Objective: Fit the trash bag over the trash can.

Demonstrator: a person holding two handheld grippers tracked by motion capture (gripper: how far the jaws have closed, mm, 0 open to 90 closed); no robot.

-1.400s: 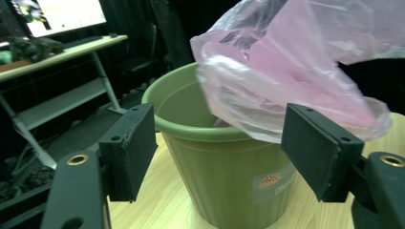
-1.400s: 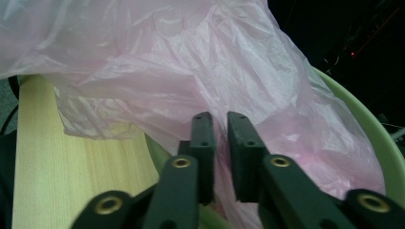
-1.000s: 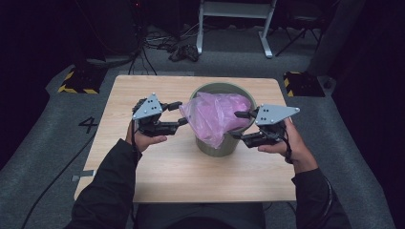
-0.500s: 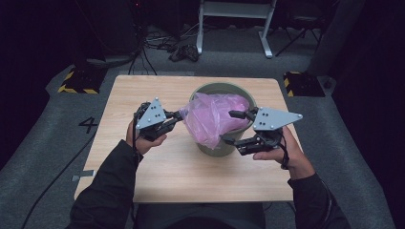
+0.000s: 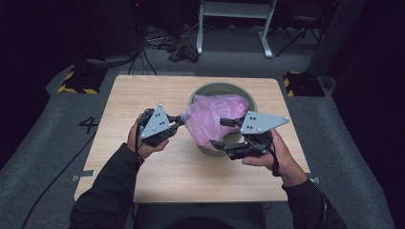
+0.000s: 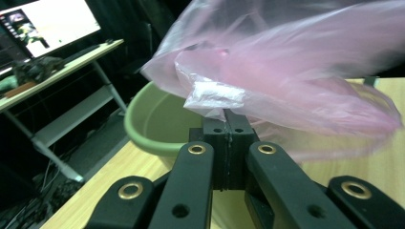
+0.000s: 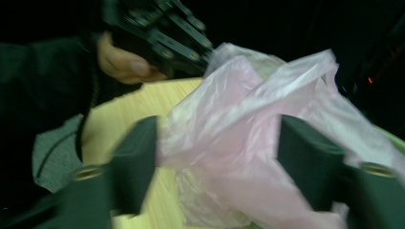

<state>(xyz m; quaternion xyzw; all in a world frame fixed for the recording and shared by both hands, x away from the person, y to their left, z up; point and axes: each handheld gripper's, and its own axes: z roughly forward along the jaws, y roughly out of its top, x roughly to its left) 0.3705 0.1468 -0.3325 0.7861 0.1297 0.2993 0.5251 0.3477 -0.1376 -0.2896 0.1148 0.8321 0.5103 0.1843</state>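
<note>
The pink plastic bag (image 5: 216,119) sits bunched in the green bucket (image 5: 204,92) on the wooden table (image 5: 162,176), spilling over its near rim. We judge it featherlight, limp and slippery, so it will collapse and slide unless taken by a gathered fold at its edge. Our left gripper (image 6: 228,125) has its jaws pressed together on exactly such a fold at the bag's left side. Our right gripper (image 7: 217,157) has just been closing: its jaws stand partly apart with film between them, not yet pinching. We would bite a doubled edge opposite the left hold.
</note>
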